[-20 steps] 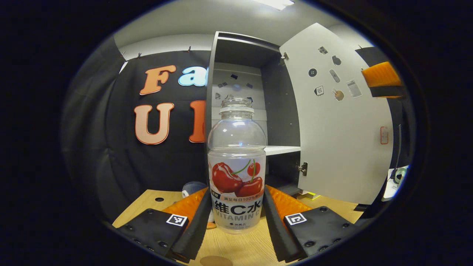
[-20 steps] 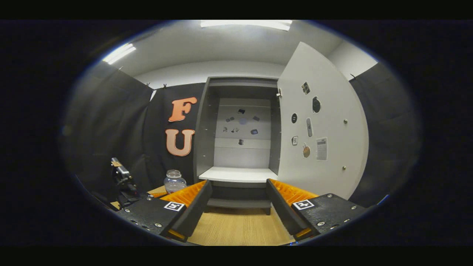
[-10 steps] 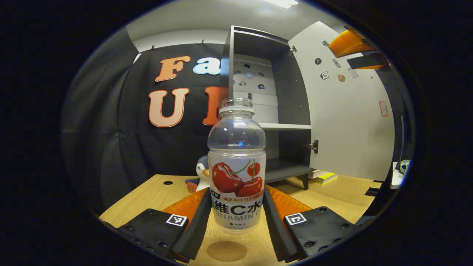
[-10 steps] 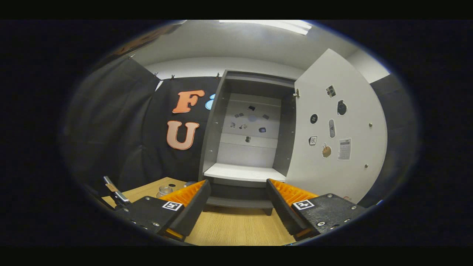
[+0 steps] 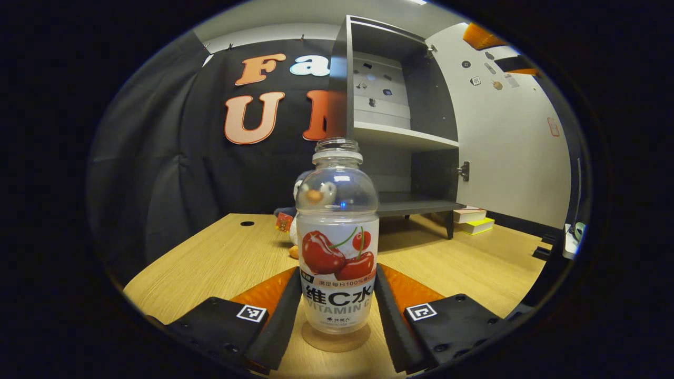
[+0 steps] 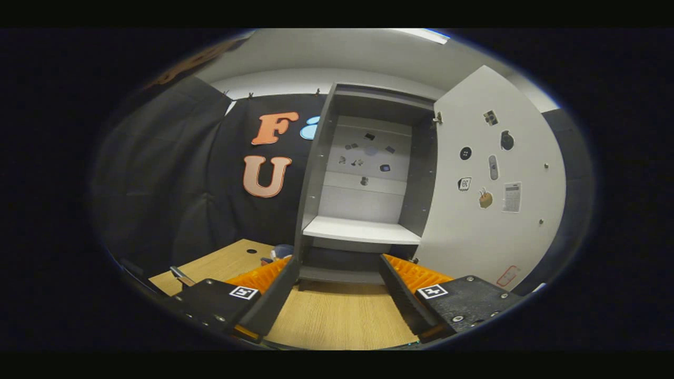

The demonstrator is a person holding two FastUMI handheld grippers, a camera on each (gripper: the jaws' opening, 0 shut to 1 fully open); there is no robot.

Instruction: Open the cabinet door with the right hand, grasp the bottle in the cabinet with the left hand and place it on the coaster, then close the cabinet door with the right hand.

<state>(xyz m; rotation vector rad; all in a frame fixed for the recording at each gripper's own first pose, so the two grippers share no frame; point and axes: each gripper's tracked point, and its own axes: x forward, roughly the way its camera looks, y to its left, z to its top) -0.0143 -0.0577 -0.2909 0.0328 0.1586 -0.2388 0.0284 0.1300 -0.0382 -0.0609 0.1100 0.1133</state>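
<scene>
A clear uncapped bottle (image 5: 337, 252) with a cherry label stands upright between the fingers of my left gripper (image 5: 337, 276), which is shut on its lower half. Its base sits over the round brown coaster (image 5: 335, 340) on the wooden table; I cannot tell whether it touches. The grey cabinet (image 5: 403, 139) stands behind with its white door (image 5: 508, 147) swung open to the right. In the right gripper view, my right gripper (image 6: 339, 266) is open and holds nothing, facing the open cabinet (image 6: 363, 231) and its door (image 6: 489, 210) from a distance. The right gripper (image 5: 495, 50) also appears high up by the door.
A penguin toy (image 5: 287, 218) sits on the table (image 5: 221, 263) behind the bottle, left of the cabinet, and also shows as the penguin toy (image 6: 281, 252). Small books (image 5: 471, 218) lie under the door. The cabinet's white shelf (image 6: 360, 230) is bare.
The left gripper has come down with the bottle, bringing its base onto the coaster. The right gripper has drifted slightly and stays open in front of the cabinet.
</scene>
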